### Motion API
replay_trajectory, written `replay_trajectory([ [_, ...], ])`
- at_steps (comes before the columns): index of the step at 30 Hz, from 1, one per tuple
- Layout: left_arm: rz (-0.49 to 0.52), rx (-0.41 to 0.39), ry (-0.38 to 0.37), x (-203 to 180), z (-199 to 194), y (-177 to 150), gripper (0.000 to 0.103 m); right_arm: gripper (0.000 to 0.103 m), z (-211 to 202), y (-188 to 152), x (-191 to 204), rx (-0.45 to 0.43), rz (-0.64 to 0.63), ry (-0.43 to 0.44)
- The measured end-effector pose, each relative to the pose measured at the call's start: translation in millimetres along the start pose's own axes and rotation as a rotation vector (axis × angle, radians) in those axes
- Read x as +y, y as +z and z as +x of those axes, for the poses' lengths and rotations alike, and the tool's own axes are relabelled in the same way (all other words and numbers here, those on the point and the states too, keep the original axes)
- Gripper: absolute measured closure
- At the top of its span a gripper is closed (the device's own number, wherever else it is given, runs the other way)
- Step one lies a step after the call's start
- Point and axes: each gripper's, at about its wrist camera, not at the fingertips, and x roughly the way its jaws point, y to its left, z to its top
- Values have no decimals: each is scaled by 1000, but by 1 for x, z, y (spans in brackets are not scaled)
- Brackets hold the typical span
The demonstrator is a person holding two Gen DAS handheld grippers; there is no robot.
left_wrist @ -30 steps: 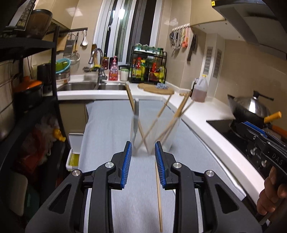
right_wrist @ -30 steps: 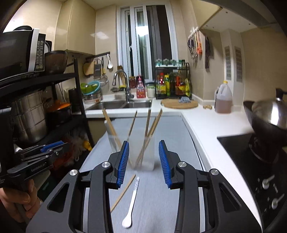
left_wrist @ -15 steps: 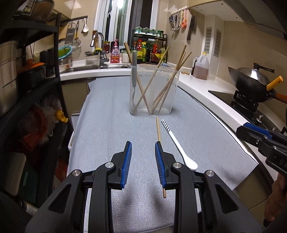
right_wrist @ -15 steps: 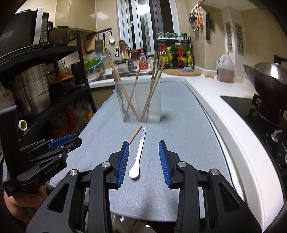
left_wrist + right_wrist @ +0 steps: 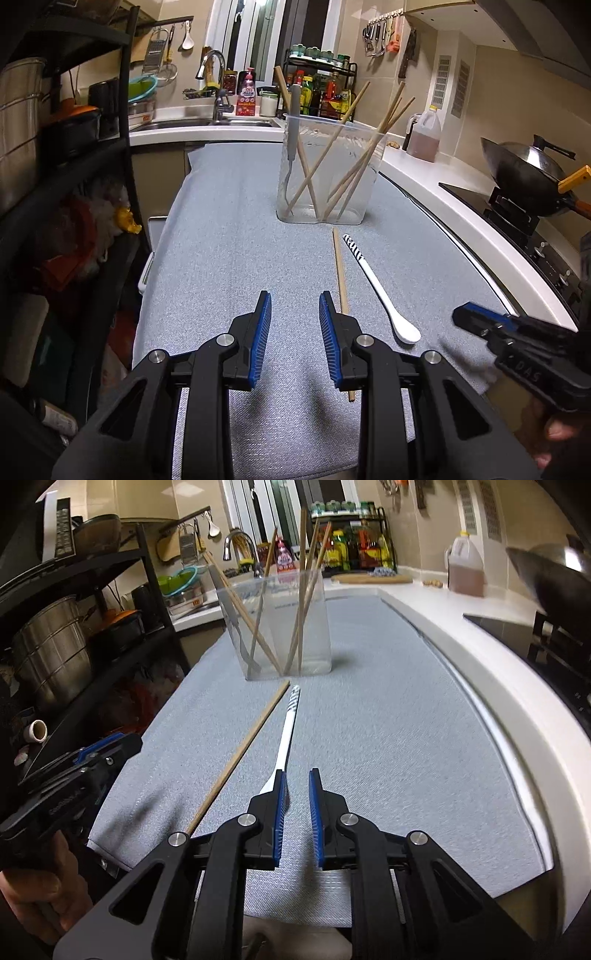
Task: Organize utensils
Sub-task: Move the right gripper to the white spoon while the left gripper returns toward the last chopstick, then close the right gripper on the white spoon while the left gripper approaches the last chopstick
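Loose chopstick (image 5: pixel 340 273) and white spoon (image 5: pixel 373 286): flat on grey cloth, near clear holder (image 5: pixel 327 173) awaiting them. Left gripper (image 5: pixel 294 325): spread, empty. Right gripper (image 5: pixel 296 805): closing, nothing between; spoon bowl just left.

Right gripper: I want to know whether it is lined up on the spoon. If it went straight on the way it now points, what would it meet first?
Probably the grey cloth, just right of the white spoon. The right gripper is closing on nothing; the spoon's bowl is hidden behind its left finger.
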Motion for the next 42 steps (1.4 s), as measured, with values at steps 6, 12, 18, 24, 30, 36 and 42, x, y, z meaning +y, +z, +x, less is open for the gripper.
replay_trajectory([
  [6, -15, 16, 6, 5, 3, -4, 76, 83, 23, -3, 2, 49, 43, 22],
  [12, -35, 27, 3, 9, 4, -4, 76, 83, 33, -4, 7, 72, 52, 35],
  [18, -28, 26, 0, 7, 5, -5, 76, 83, 44, -4, 14, 99, 43, 29],
  [24, -19, 25, 3, 6, 4, -7, 76, 81, 52, -5, 24, 116, 28, 22],
  [30, -16, 30, 10, 6, 7, -7, 76, 81, 53, -5, 23, 120, 54, 15],
  [36, -14, 34, 19, 6, 9, -9, 76, 85, 51, -5, 14, 123, 96, 10],
  [42, -25, 46, 31, 7, 15, -11, 76, 94, 44, -3, 6, 118, 145, -2],
])
